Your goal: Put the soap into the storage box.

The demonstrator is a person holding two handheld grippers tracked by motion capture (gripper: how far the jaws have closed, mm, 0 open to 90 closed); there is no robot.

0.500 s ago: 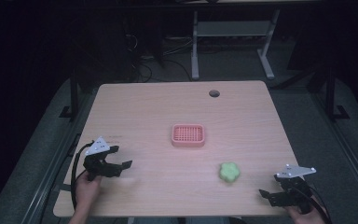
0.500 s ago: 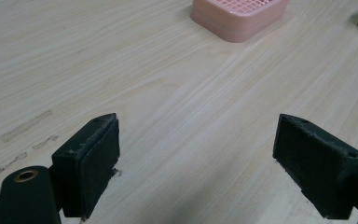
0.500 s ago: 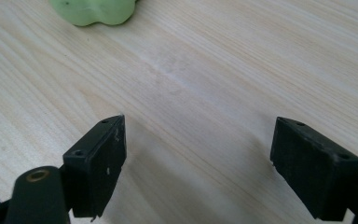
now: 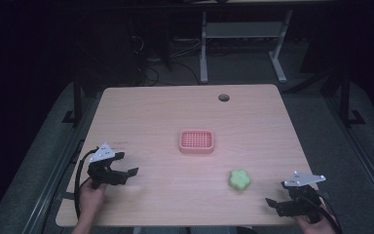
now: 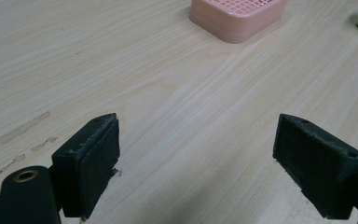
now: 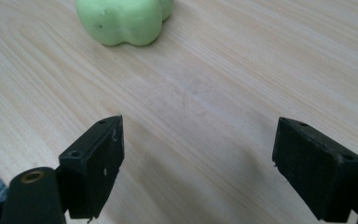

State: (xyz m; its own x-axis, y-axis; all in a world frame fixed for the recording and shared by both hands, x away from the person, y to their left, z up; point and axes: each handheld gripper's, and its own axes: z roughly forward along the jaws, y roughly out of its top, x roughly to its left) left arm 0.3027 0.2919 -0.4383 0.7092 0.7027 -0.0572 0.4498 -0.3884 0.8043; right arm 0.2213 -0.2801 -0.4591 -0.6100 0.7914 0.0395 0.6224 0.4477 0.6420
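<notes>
With both the left gripper [image 4: 119, 170] and right gripper [image 4: 283, 204] gaping wide and empty, it looks like the start, green soap [image 4: 240, 179] near right, pink dish [image 4: 196, 141] mid-table, likely first grab.

On your counter [image 4: 253, 122] the grid tray [image 4: 196, 141] sits at the middle. The lumpy block [image 4: 239, 179] lies nearer you and to its right. A round hole [image 4: 223, 97] lies at the far edge, right of centre.
</notes>
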